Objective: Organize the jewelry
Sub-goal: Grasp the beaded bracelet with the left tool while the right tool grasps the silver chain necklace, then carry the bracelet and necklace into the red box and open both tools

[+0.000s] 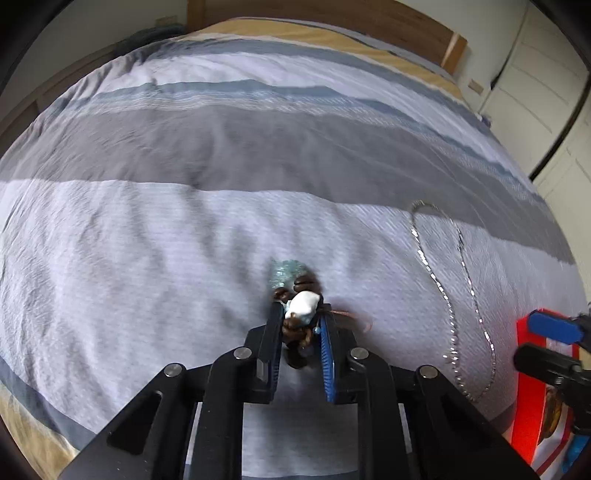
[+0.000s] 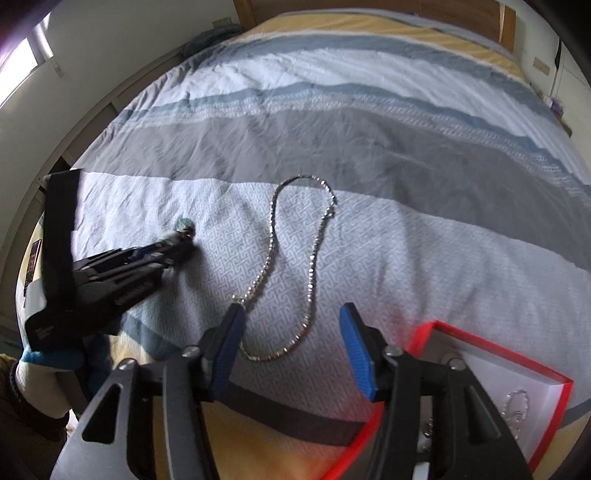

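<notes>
The left gripper had its two jaws drawn in close on a small cluster of jewelry: a white shell-like piece, dark brown beads, a pale blue-green bit at the tip and a thin brown cord trailing to the right. The cluster was pinched between the pads just above the bedspread, a quilt with white, grey and blue bands and a tan edge. In the right wrist view the same gripper reached in from the left, its tips down at the white band.

The right gripper stood with its blue-padded jaws well apart and nothing between the pads. One silver bead chain lay in a long loop on the white band, its near end curving under that gripper's open span, and one end of it sat just beside the left pad (whether it touched I could not tell).

One red-rimmed box with a white lining sat at the lower right, partly hidden behind the right gripper's linkage; a fine silver chain lay inside it. In the left wrist view the box showed at the right edge with the right gripper's fingers in front of it.

A wooden headboard closed the far end of the bed. White lettering on the left gripper's body was too blurred to read.
</notes>
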`<state>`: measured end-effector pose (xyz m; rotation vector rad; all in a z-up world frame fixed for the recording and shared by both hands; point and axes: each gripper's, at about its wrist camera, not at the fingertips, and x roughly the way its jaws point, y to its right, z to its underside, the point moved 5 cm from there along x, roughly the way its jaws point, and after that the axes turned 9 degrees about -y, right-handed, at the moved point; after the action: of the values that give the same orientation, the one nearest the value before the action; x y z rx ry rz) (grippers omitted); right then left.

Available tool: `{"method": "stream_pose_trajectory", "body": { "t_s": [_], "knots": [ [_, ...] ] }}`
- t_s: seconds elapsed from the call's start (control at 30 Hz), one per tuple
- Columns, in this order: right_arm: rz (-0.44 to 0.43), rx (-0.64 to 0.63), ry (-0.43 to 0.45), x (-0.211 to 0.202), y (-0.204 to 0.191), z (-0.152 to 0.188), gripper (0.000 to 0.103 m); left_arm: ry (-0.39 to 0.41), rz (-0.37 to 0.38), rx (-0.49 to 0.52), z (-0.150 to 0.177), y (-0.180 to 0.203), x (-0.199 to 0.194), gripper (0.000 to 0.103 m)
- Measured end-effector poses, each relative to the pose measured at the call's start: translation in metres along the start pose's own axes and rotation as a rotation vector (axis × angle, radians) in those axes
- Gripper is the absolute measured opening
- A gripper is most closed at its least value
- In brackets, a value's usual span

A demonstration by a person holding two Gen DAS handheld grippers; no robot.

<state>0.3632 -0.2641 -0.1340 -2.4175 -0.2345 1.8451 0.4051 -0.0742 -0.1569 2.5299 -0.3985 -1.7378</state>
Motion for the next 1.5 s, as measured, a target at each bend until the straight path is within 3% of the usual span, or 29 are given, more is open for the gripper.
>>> {"method": "stream_pose_trajectory", "body": {
  "t_s": [0.27, 0.5, 0.53, 0.6, 0.67, 0.77, 1.17, 1.5],
  "knots": [
    [-0.015, 0.080, -0.061, 0.041, 0.000, -0.021, 0.058, 0.060, 0.016, -0.023, 0.003, -0.027, -0.025, 0.016],
    [0.029, 0.095, -0.071, 0.061, -0.002, -0.028, 0.057, 0.081, 0.025, -0.013, 0.011, -0.030, -0.039, 0.016],
    [0.040, 0.093, -0.071, 0.061, -0.003, -0.027, 0.054, 0.082, 0.025, -0.013, 0.013, -0.029, -0.041, 0.016],
    [0.074, 0.084, -0.072, 0.062, -0.004, -0.026, 0.038, 0.083, 0.027, -0.014, 0.013, -0.029, -0.042, 0.016],
    [0.074, 0.084, -0.072, 0.061, -0.005, -0.026, 0.006, 0.084, 0.028, -0.013, 0.014, -0.028, -0.045, 0.016],
    [0.078, 0.066, -0.059, 0.054, -0.007, -0.024, 0.005, 0.087, 0.022, -0.010, 0.018, -0.026, -0.052, 0.016],
    [0.012, 0.011, 0.152, -0.062, -0.034, -0.011, 0.005, 0.156, 0.008, 0.027, 0.024, 0.003, -0.120, 0.016],
    [0.027, 0.035, 0.279, -0.169, -0.001, 0.042, 0.005, 0.222, 0.073, 0.131, 0.041, 0.085, -0.174, 0.016]
  ]
}}
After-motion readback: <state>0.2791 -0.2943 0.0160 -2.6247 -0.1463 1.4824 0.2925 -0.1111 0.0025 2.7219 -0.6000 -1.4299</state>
